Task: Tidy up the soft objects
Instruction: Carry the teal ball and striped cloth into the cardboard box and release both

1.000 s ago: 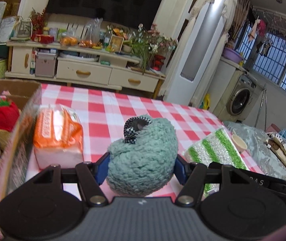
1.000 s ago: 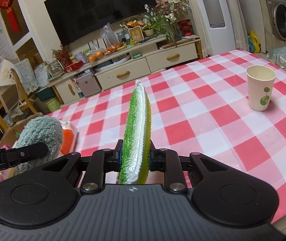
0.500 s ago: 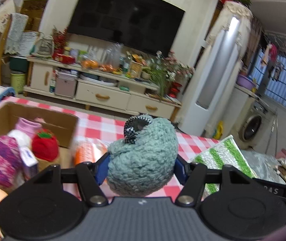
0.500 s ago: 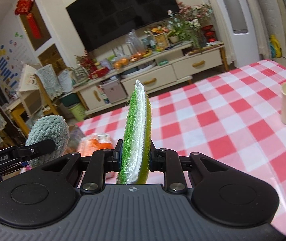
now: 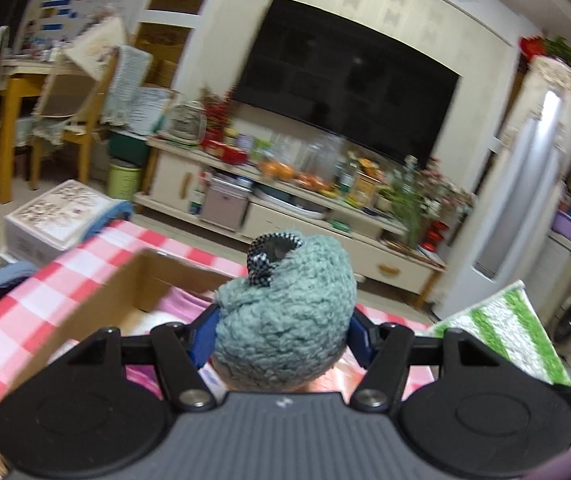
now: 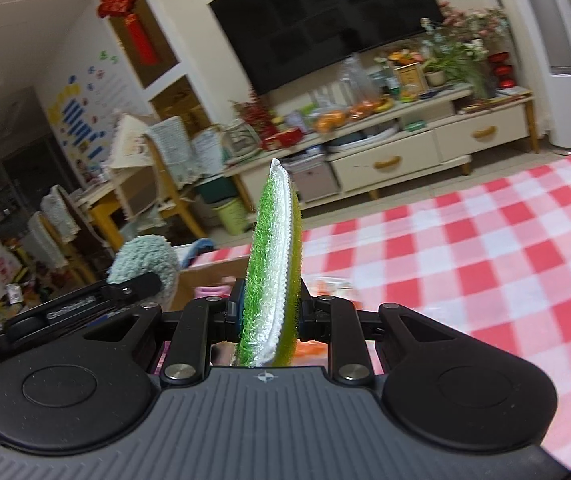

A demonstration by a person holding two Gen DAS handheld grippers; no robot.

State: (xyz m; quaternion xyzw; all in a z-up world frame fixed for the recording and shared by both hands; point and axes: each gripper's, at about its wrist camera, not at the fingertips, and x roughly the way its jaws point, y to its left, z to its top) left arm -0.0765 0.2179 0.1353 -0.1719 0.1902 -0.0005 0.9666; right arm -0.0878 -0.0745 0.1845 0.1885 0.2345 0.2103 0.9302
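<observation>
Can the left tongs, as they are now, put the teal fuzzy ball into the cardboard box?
Probably yes. The left tongs grip the teal fuzzy ball just at the cardboard box, whose top is open; nothing visible blocks the way in.

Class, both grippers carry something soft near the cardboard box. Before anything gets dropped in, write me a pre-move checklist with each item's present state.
1. Left gripper shut on teal knitted hat: ok.
2. Right gripper shut on green-and-white striped cloth: ok.
3. Cardboard box open on top: ok.
4. Hat above the box opening: ok.
5. Cloth above the box opening: not ok, beside the box.
6. Free room inside the box: cannot tell, mostly hidden.
</observation>
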